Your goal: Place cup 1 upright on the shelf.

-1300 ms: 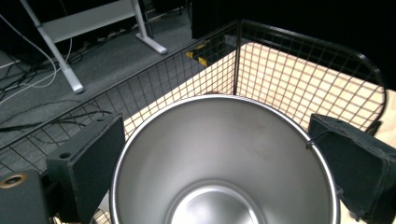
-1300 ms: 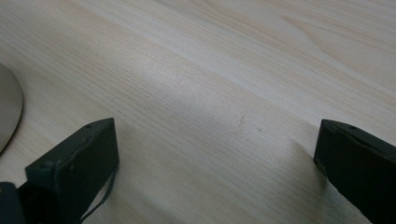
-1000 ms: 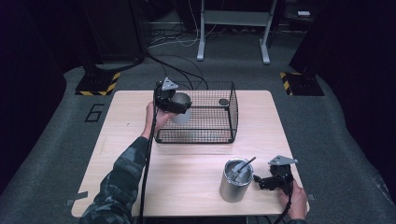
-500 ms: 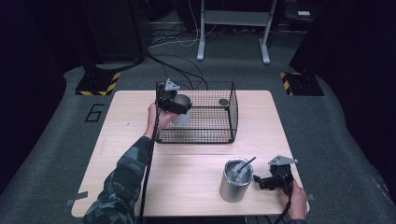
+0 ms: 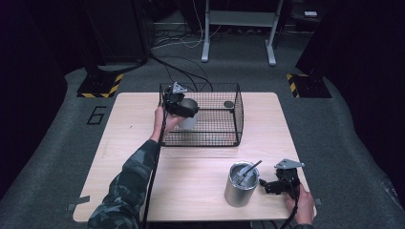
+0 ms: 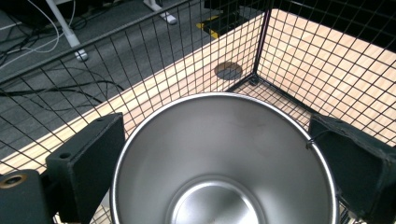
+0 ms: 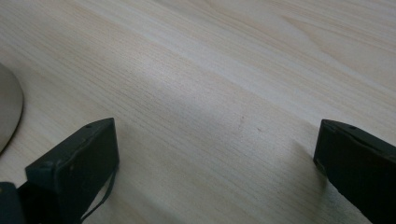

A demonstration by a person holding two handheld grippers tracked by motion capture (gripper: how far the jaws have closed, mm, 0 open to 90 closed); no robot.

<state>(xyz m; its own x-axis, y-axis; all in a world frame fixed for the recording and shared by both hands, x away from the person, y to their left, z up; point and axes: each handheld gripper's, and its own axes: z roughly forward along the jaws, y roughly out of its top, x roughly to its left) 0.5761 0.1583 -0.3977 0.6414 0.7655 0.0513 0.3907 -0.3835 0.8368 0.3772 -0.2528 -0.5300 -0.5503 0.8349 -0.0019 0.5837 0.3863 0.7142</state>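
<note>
Holding: the left gripper (image 5: 183, 108) has its jaws spread around a steel cup (image 6: 224, 163), one jaw on each side of the wall, so it is clamped on the cup.
Cup's place: inside the wire basket (image 5: 224, 139), near its left wall; the gripper view looks straight down into the empty cup.
Why held this way: gripping from the sides keeps the mouth upward and level, which I judge suits lowering it between the wires without catching.
Basket: stands at the middle of the table's far edge on the table (image 5: 191, 167); a small dark disc (image 5: 229, 104) lies in its far right corner.
Right gripper (image 5: 273, 187): low over the wood near the table's near right corner, jaws wide apart with nothing between them, just bare tabletop.
Why parked there: it sits clear of the work, likely waiting its turn.
Second cup (image 5: 241, 183): a steel cup with a utensil (image 5: 249, 170) standing in it, just beside the right gripper, near the near edge.
Change from a second ago: the left hand and its cup sat nearer the basket's near left side; now they have gone slightly farther in and toward the far wall, the sleeve (image 5: 129, 186) reaching farther over the table.
Unchanged: right gripper and second cup are where they were.
Likely next: setting the cup down on the basket floor.
</note>
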